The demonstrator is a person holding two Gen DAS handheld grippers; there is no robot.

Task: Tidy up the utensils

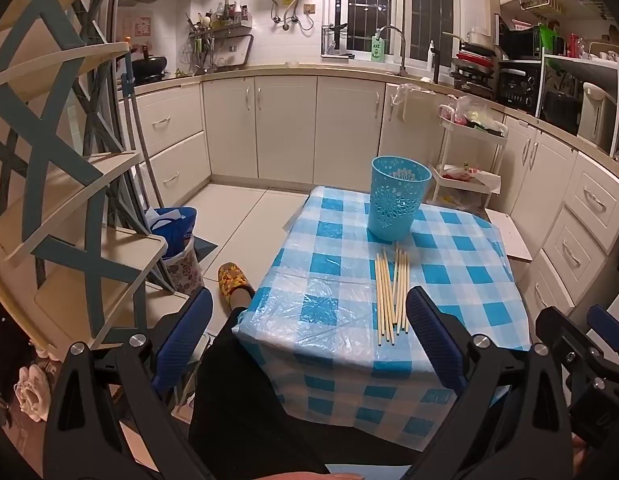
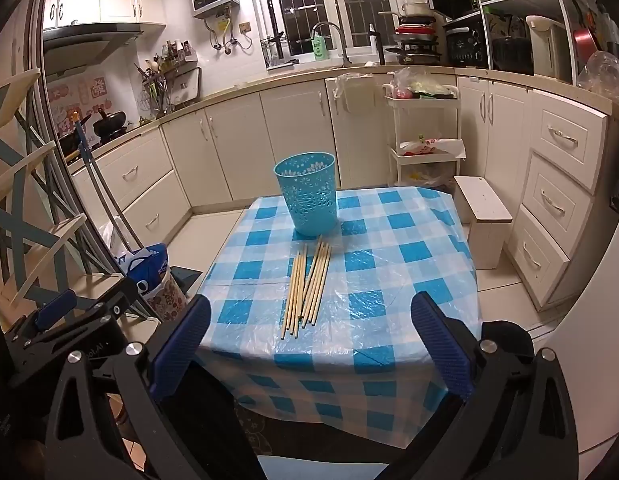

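Note:
Several pale wooden chopsticks (image 1: 391,294) (image 2: 306,290) lie loose in a bunch on the blue-and-white checked table (image 1: 461,280) (image 2: 393,256). Just behind them stands an upright turquoise perforated holder cup (image 1: 397,198) (image 2: 308,194), with nothing showing above its rim. My left gripper (image 1: 307,320) hovers open before the table's near edge, left of the chopsticks, nothing between its blue pads. My right gripper (image 2: 309,326) is open too, held short of the near ends of the chopsticks, apart from them. Each gripper shows at the edge of the other's view.
A person's dark-clothed leg and patterned slipper (image 1: 233,280) sit left of the table. A slatted shelf unit (image 1: 69,184) and a blue bag (image 1: 175,226) stand at left. A white stool (image 2: 483,210) and a white trolley (image 2: 425,136) stand at right, with kitchen cabinets behind.

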